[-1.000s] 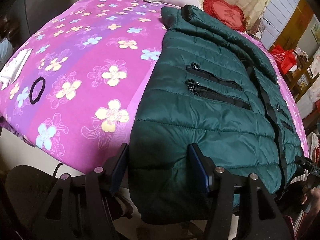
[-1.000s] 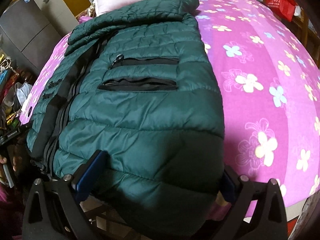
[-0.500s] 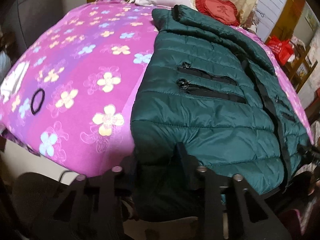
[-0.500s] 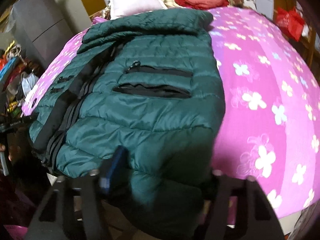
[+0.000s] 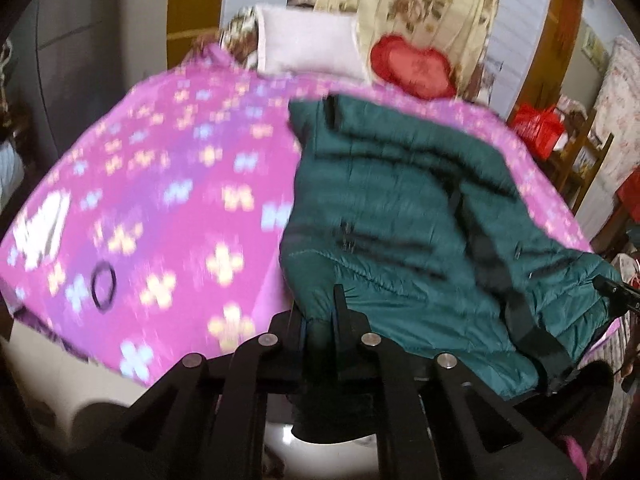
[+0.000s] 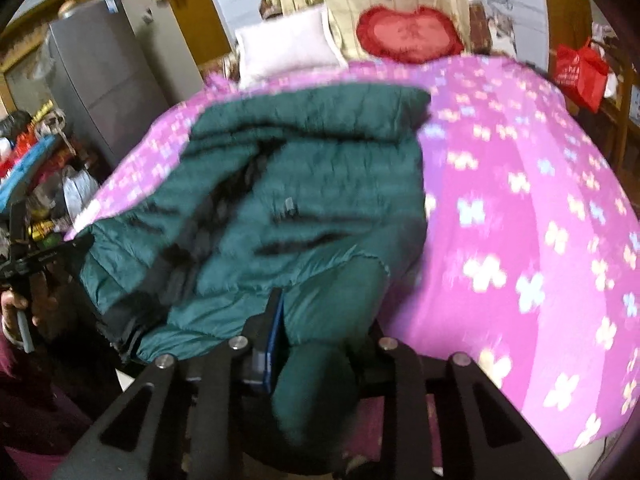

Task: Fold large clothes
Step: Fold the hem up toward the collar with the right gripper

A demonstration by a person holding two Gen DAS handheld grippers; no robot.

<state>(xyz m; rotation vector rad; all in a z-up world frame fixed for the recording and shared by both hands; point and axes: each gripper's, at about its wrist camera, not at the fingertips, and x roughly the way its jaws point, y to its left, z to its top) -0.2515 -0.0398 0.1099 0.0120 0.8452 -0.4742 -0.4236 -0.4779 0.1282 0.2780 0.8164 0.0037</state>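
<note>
The left tongs (image 5: 320,320) are clamped on one hem corner of the green puffer jacket (image 5: 400,208), which lies on the flowered bed (image 5: 160,200). The right tongs (image 6: 316,336) have just been closing and pinch the other corner. Best to raise both corners evenly, keeping the hem taut. Blur hides the zippers and pad contact.

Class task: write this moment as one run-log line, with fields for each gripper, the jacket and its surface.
left gripper: shut on jacket hem | right gripper: just closed on hem | jacket: on bed, hem raised
</note>
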